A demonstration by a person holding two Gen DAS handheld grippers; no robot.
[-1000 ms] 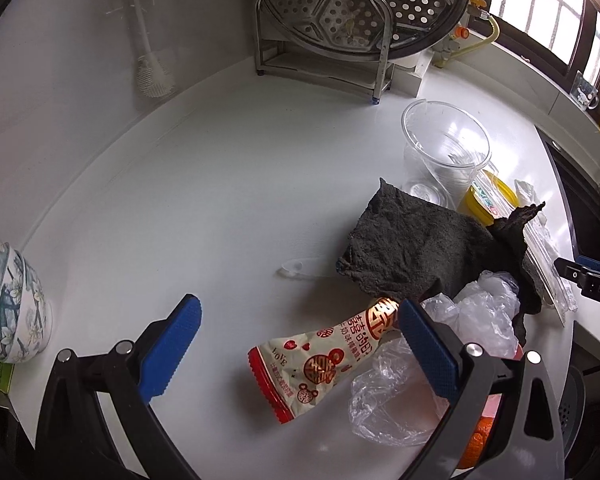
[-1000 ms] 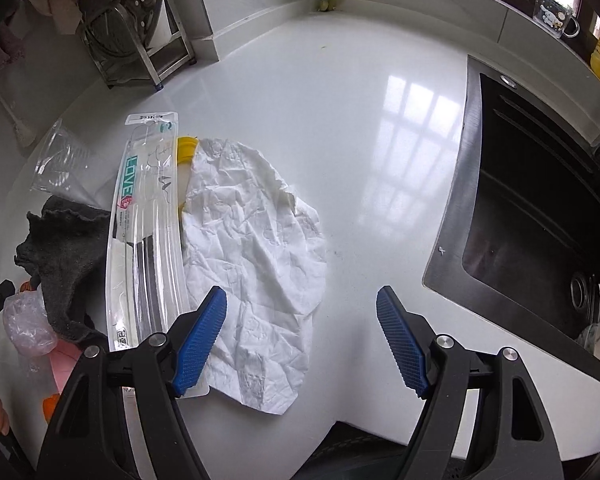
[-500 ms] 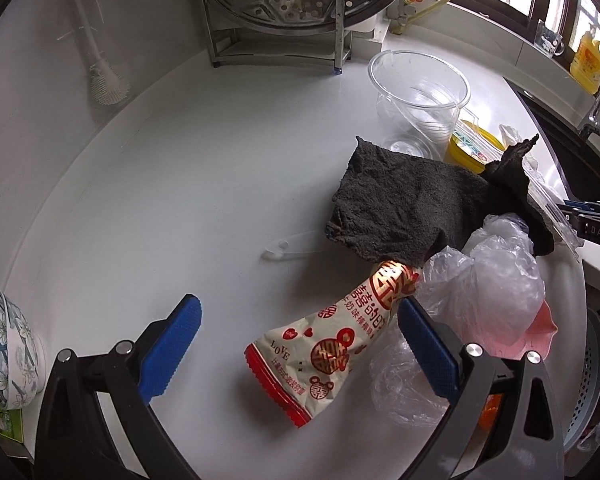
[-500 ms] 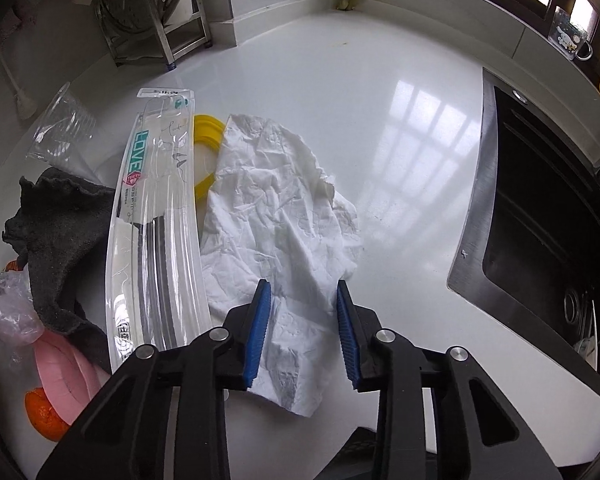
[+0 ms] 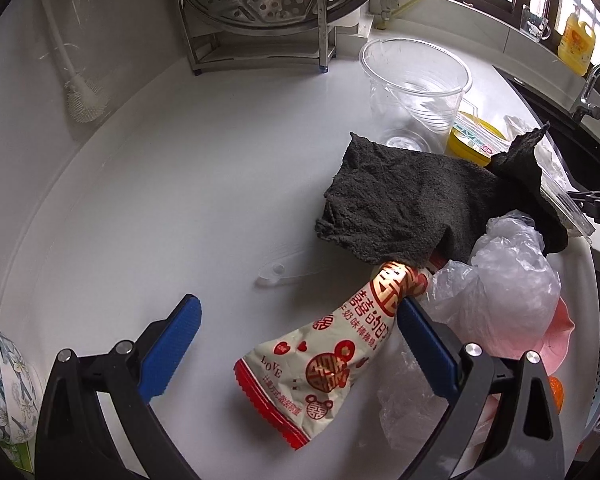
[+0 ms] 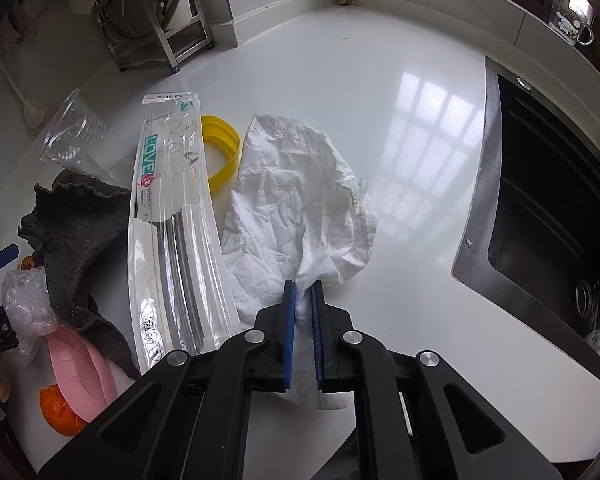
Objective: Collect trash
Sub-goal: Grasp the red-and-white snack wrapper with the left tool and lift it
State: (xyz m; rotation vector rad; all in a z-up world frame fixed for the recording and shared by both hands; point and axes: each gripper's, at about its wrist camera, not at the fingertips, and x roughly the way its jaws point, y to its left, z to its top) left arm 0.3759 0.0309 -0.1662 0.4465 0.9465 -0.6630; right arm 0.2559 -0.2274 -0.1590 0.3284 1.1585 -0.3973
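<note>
1. White and glossy, the tabletop point(image 6: 380, 60) runs from the near edge back to a tiled wall, with a dark sink point(image 6: 548, 208) sunk into it on the right.
2. Nearest in the right wrist view, the right gripper point(image 6: 303, 292) has just been closing; its blue fingers point(image 6: 289, 320) now stand almost together, pinching a bunched corner of the crumpled white paper towel point(image 6: 296, 208), whose rest lies spread on the tabletop.
3. Just left of the towel lies a long clear plastic package point(image 6: 176, 220), its far end overlapping a yellow lid point(image 6: 222, 148).
4. Nearest in the left wrist view, the left gripper point(image 5: 296, 320) hangs with its fingers point(image 5: 172, 344) spread wide and nothing pressed between them.
5. A red-and-cream snack wrapper point(image 5: 328, 360) lies between those fingers, its far end tucked under a dark grey cloth point(image 5: 412, 204).
6. A crumpled clear plastic bag point(image 5: 512, 280) rests beside the wrapper, on a pink dish point(image 5: 560, 336).
7. Beyond the cloth a clear plastic cup point(image 5: 416, 88) lies on its side.
8. Farthest back stands a metal rack point(image 5: 260, 12) holding a perforated steamer tray.
</note>
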